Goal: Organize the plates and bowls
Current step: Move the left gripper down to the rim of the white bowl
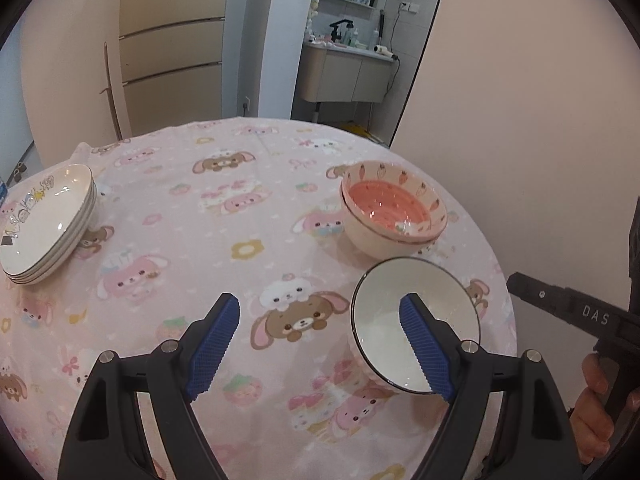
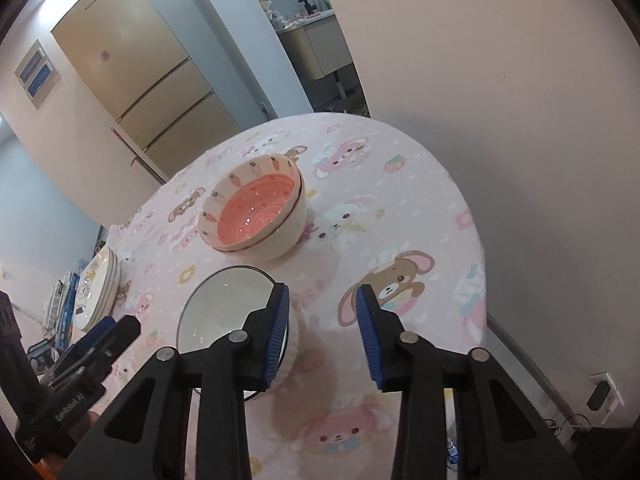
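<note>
From where I stand, the white bowl (image 1: 404, 328) sits near the table's (image 1: 224, 208) front edge, at about four o'clock from the middle of the cloth, just short of the pink stack (image 1: 394, 212) at two o'clock. The plates (image 1: 48, 224) lie well apart, out at nine o'clock.

The left gripper (image 1: 320, 344) hangs wide and released over bare cloth, its right-hand pad across the white bowl's mouth in its own view; I cannot tell if it touches. The right gripper (image 2: 322, 336) has its jaws partly drawn in yet apart, gripping nothing; one pad sits at the bowl's near rim, the other over the cloth beside it.

The risk, I'd judge, is a pinch on a thin, glossy rim: if the pads close off-centre the bowl may tip or skid toward the edge. Carried high, it could also clip the pink stack and chip something.

The bowl is plain white inside with a fine dark rim line, shiny, apparently ribbed outside, empty and upright.
</note>
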`<action>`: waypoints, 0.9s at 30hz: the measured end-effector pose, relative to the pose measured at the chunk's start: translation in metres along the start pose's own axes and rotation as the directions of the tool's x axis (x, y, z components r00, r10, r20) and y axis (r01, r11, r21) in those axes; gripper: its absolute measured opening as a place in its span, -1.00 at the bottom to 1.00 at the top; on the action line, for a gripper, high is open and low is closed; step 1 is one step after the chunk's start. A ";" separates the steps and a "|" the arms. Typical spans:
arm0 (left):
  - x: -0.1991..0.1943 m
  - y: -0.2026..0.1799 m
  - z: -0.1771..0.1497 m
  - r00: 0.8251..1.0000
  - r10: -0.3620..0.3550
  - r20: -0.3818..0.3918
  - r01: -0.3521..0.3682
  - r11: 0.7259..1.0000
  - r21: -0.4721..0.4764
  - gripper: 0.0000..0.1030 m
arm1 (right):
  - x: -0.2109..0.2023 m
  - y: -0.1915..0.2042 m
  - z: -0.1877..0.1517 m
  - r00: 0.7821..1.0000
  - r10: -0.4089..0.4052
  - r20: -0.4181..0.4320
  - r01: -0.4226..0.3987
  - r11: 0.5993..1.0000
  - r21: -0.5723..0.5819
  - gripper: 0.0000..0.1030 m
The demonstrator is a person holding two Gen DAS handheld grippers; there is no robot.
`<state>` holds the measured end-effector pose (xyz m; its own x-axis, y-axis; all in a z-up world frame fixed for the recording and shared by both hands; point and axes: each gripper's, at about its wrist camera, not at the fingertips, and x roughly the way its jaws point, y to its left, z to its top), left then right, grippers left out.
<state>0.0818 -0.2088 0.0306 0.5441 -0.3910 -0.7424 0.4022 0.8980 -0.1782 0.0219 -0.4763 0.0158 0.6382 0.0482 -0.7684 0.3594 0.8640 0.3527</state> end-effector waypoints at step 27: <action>0.071 0.002 -0.010 0.975 -0.134 -0.177 0.118 0.988 -0.096 -0.03 | 0.063 0.032 -0.016 0.993 0.027 -0.113 -0.051 0.976 -0.214 -0.45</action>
<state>0.1137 -0.2326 -0.0290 0.3464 -0.4656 -0.8144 0.3915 0.8607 -0.3255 0.0627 -0.4377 -0.0300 0.5668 0.1278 -0.8139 0.1725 0.9476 0.2690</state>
